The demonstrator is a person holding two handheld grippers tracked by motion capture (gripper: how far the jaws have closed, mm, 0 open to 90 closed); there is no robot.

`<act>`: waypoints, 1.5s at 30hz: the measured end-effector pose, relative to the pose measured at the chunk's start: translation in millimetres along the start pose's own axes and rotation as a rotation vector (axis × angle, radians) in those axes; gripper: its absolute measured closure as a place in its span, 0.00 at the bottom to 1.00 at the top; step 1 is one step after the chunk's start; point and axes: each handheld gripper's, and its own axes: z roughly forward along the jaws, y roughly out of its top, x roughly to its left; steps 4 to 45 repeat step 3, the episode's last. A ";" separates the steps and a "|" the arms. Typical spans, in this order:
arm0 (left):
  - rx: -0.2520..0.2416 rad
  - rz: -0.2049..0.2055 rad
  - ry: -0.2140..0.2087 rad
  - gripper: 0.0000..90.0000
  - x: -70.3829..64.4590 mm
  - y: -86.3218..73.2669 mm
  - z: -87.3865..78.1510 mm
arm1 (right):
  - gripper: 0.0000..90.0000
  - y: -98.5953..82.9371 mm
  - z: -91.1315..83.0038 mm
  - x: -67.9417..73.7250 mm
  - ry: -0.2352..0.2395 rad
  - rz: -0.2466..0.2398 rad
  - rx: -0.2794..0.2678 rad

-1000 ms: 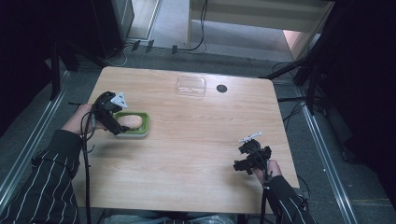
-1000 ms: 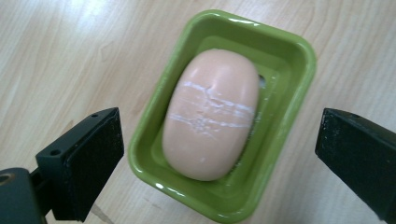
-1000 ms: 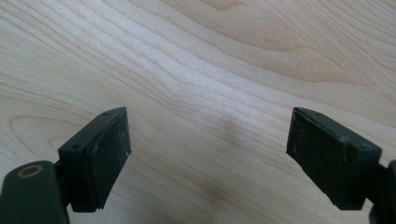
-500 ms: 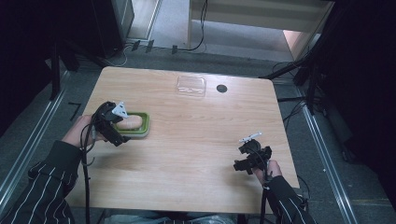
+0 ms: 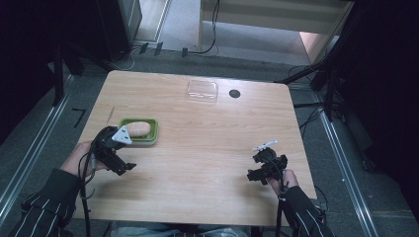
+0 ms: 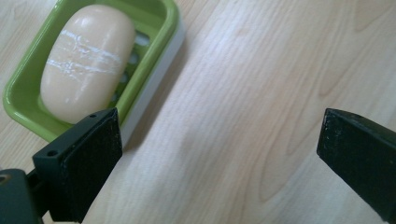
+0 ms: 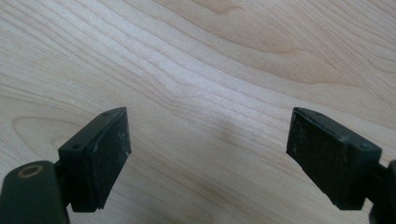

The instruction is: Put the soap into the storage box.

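Nearby: clear lid (image 5: pixel 202 90), black disc (image 5: pixel 234 93) far across table (image 5: pixel 207 148).

This looked like a lab or recording studio rather than a home. A bare wooden surface (image 5: pixel 207 163) stood alone on grey carpet (image 5: pixel 180 29), ringed by black stands (image 5: pixel 328 81), loose cables (image 5: pixel 215 29) and floor rails (image 5: pixel 29 158), with dark surroundings.

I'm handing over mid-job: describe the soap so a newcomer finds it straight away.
Start at the wooden table and go to its left side, just ahead of the left tool. There a green soap dish holds the soap: a smooth, peach-coloured oval bar with whitish scuff streaks, the only rounded thing there.
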 end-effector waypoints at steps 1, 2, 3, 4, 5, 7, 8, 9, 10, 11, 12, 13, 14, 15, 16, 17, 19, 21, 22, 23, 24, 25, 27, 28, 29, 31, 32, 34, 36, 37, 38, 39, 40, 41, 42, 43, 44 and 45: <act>0.000 0.000 0.000 0.00 0.0 0.0 0.0 | 0.16 0.0 0.0 0.0 0.000 0.000 0.000; -0.014 -0.023 -0.008 0.00 -2.0 -3.9 -0.9 | 0.16 0.1 -0.1 0.2 0.000 -0.001 0.000; -0.016 -0.029 -0.011 0.00 -2.9 -6.0 -1.2 | 0.16 0.2 0.0 0.4 0.001 -0.006 0.000; -0.016 -0.029 -0.011 0.00 -2.9 -6.0 -1.2 | 0.16 0.2 0.0 0.4 0.001 -0.006 0.000; -0.016 -0.029 -0.011 0.00 -2.9 -6.0 -1.2 | 0.16 0.2 0.0 0.4 0.001 -0.006 0.000; -0.016 -0.029 -0.011 0.00 -2.9 -6.0 -1.2 | 0.16 0.2 0.0 0.4 0.001 -0.006 0.000; -0.016 -0.029 -0.011 0.00 -2.9 -6.0 -1.2 | 0.16 0.2 0.0 0.4 0.001 -0.006 0.000; -0.016 -0.029 -0.011 0.00 -2.9 -6.0 -1.2 | 0.16 0.2 0.0 0.4 0.001 -0.006 0.000; -0.016 -0.029 -0.011 0.00 -2.9 -6.0 -1.2 | 0.16 0.2 0.0 0.4 0.001 -0.006 0.000; -0.016 -0.029 -0.011 0.00 -2.9 -6.0 -1.2 | 0.16 0.2 0.0 0.4 0.001 -0.006 0.000; -0.016 -0.029 -0.011 0.00 -2.9 -6.0 -1.2 | 0.16 0.2 0.0 0.4 0.001 -0.006 0.000; -0.016 -0.029 -0.011 0.00 -2.9 -6.0 -1.2 | 0.16 0.2 0.0 0.4 0.001 -0.006 0.000; -0.016 -0.029 -0.011 0.00 -2.9 -6.0 -1.2 | 0.16 0.2 0.0 0.4 0.001 -0.006 0.000; -0.016 -0.029 -0.011 0.00 -2.9 -6.0 -1.2 | 0.16 0.2 0.0 0.4 0.001 -0.006 0.000; -0.016 -0.029 -0.011 0.00 -2.9 -6.0 -1.2 | 0.16 0.2 0.0 0.4 0.001 -0.006 0.000; -0.016 -0.029 -0.011 0.00 -2.9 -6.0 -1.2 | 0.16 0.2 0.0 0.4 0.001 -0.006 0.000; -0.016 -0.029 -0.011 0.00 -2.9 -6.0 -1.2 | 0.16 0.2 0.0 0.4 0.001 -0.006 0.000; -0.016 -0.029 -0.011 0.00 -2.9 -6.0 -1.2 | 0.16 0.2 0.0 0.4 0.001 -0.006 0.000; -0.016 -0.029 -0.011 0.00 -2.9 -6.0 -1.2 | 0.16 0.2 0.0 0.4 0.001 -0.006 0.000; -0.016 -0.029 -0.011 0.00 -2.9 -6.0 -1.2 | 0.16 0.2 0.0 0.4 0.001 -0.006 0.000; -0.016 -0.029 -0.011 0.00 -2.9 -6.0 -1.2 | 0.16 0.2 0.0 0.4 0.001 -0.006 0.000; -0.016 -0.029 -0.011 0.00 -2.9 -6.0 -1.2 | 0.16 0.2 0.0 0.4 0.001 -0.006 0.000; -0.016 -0.029 -0.011 0.00 -2.9 -6.0 -1.2 | 0.16 0.2 0.0 0.4 0.001 -0.006 0.000; -0.016 -0.029 -0.011 0.00 -2.9 -6.0 -1.2 | 0.16 0.2 0.0 0.4 0.001 -0.006 0.000; -0.016 -0.029 -0.011 0.00 -2.9 -6.0 -1.2 | 0.16 0.2 0.0 0.4 0.001 -0.006 0.000; -0.016 -0.029 -0.011 0.00 -2.9 -6.0 -1.2 | 0.16 0.2 0.0 0.4 0.001 -0.006 0.000; -0.016 -0.029 -0.011 0.00 -2.9 -6.0 -1.2 | 0.16 0.2 0.0 0.4 0.001 -0.006 0.000; -0.016 -0.029 -0.011 0.00 -2.9 -6.0 -1.2 | 0.16 0.2 0.0 0.4 0.001 -0.006 0.000; -0.016 -0.029 -0.011 0.00 -2.9 -6.0 -1.2 | 0.16 0.2 0.0 0.4 0.001 -0.006 0.000; -0.016 -0.029 -0.011 0.00 -2.9 -6.0 -1.2 | 0.16 0.2 0.0 0.4 0.001 -0.006 0.000; -0.016 -0.029 -0.011 0.00 -2.9 -6.0 -1.2 | 0.16 0.2 0.0 0.4 0.001 -0.006 0.000; -0.016 -0.029 -0.011 0.00 -2.9 -6.0 -1.2 | 0.16 0.2 0.0 0.4 0.001 -0.006 0.000; -0.016 -0.029 -0.011 0.00 -2.9 -6.0 -1.2 | 0.16 0.2 0.0 0.4 0.001 -0.006 0.000; -0.016 -0.029 -0.011 0.00 -2.9 -6.0 -1.2 | 0.16 0.2 0.0 0.4 0.001 -0.006 0.000; -0.016 -0.029 -0.011 0.00 -2.9 -6.0 -1.2 | 0.16 0.2 0.0 0.4 0.001 -0.006 0.000; -0.016 -0.029 -0.011 0.00 -2.9 -6.0 -1.2 | 0.16 0.2 0.0 0.4 0.001 -0.006 0.000; -0.016 -0.029 -0.011 0.00 -2.9 -6.0 -1.2 | 0.16 0.2 0.0 0.4 0.001 -0.006 0.000; -0.016 -0.029 -0.011 0.00 -2.9 -6.0 -1.2 | 0.16 0.2 0.0 0.4 0.001 -0.006 0.000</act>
